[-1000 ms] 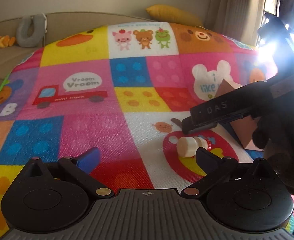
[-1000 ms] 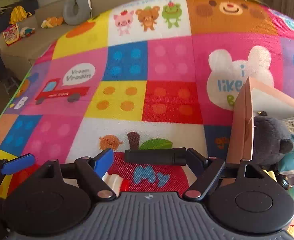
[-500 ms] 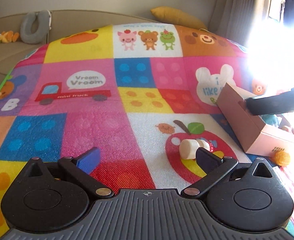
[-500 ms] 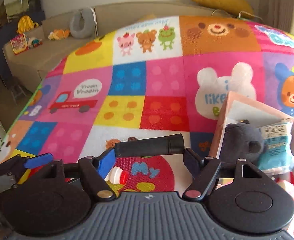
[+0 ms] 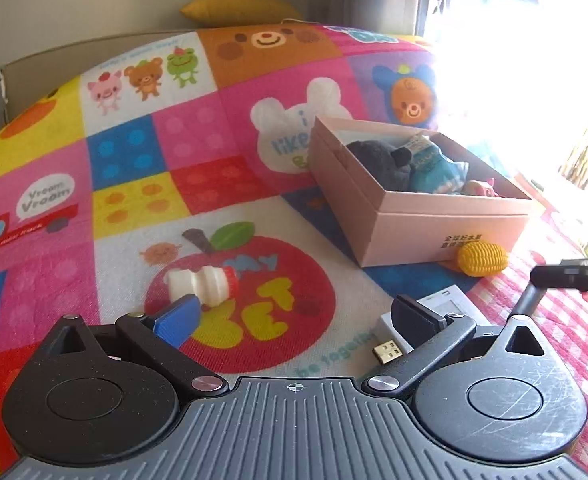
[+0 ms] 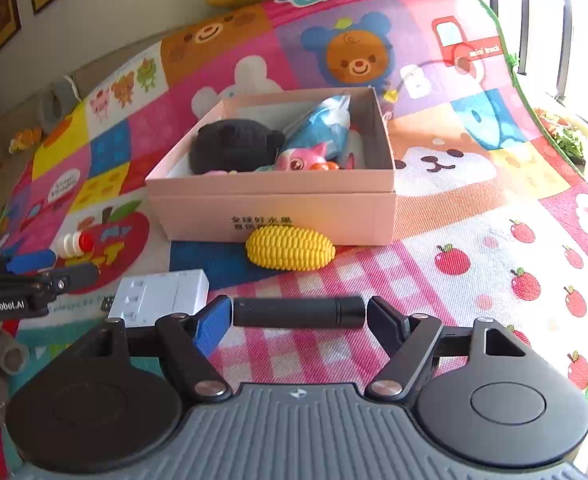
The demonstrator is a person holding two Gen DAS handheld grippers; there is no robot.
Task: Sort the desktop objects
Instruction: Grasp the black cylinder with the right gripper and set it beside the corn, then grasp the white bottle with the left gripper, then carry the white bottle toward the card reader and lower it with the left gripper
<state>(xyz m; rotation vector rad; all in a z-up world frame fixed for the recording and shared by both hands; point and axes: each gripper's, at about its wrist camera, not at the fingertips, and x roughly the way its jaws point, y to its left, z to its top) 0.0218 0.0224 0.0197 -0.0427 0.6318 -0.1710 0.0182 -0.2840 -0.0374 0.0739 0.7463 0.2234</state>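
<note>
Pink box (image 6: 277,204) on play mat (image 6: 474,280); yellow toy corn (image 6: 289,248) touching its front; right gripper (image 6: 298,314), jaws opening, black cylinder (image 6: 298,312) between them; left gripper (image 5: 294,312) spread, empty.

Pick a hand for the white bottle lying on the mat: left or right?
Left. The left gripper is open and empty, with the white bottle just ahead of it. The right gripper has the black cylinder between its opening jaws.
</note>
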